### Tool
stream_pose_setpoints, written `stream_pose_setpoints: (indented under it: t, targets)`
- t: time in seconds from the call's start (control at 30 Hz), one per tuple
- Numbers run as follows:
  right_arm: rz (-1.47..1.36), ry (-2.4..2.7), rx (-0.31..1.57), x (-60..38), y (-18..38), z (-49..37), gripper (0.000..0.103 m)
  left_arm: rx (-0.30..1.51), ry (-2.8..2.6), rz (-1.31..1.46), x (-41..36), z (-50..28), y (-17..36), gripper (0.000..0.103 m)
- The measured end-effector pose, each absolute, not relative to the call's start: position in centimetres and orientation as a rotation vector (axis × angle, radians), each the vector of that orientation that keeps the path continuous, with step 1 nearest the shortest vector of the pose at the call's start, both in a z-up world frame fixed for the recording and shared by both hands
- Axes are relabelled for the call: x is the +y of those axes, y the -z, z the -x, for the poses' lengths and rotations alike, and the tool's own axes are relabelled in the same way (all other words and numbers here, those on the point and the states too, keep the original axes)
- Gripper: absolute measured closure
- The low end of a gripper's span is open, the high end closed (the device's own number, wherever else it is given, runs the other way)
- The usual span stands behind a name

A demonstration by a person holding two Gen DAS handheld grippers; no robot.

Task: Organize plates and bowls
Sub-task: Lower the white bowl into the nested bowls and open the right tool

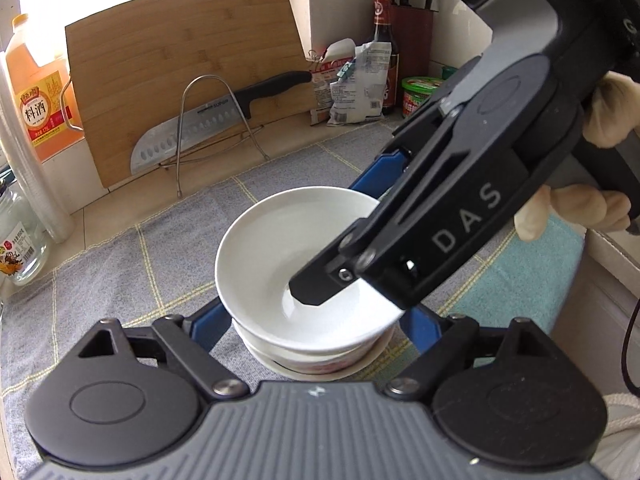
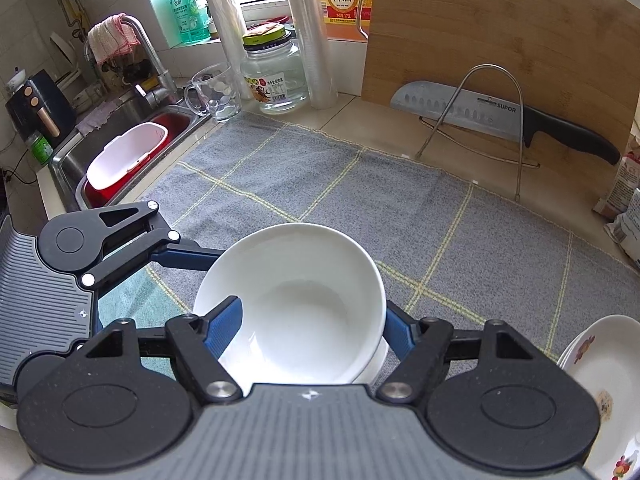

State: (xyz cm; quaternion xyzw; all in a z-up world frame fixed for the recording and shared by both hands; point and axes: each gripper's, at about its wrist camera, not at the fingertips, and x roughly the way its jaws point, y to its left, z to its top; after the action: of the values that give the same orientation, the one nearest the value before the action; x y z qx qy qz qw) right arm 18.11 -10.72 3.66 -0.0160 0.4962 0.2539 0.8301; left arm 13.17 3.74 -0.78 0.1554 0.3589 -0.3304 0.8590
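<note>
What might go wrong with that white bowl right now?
The right gripper holds the top bowl with one finger inside it, so it might tip or slip free. Set down off-centre, it may jar the bowl stack, which the left gripper flanks.

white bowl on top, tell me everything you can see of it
The white bowl is plain, glossy, ceramic-looking, round and deep, empty inside. It sits upright, slightly tilted, nested on a stack of bowls over the grey checked cloth. The right gripper pinches its near wall, one blue finger inside, the other outside. The left gripper straddles the stack, jaws apart.
</note>
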Motion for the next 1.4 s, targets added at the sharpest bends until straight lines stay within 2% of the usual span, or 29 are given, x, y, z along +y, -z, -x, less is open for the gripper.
stream_pose_setpoints:
  t: [1.17,1.4]
  targets:
    - [0.008,-0.534,1.096,-10.9,-1.6,-19.1,0.023,0.801,0.701,-0.298,3.7,-14.5,1.9,0.012]
    - [0.013,-0.534,1.098,-10.9,-1.4,-19.1,0.023,0.808,0.706,-0.322,3.4,-14.4,2.3,0.008]
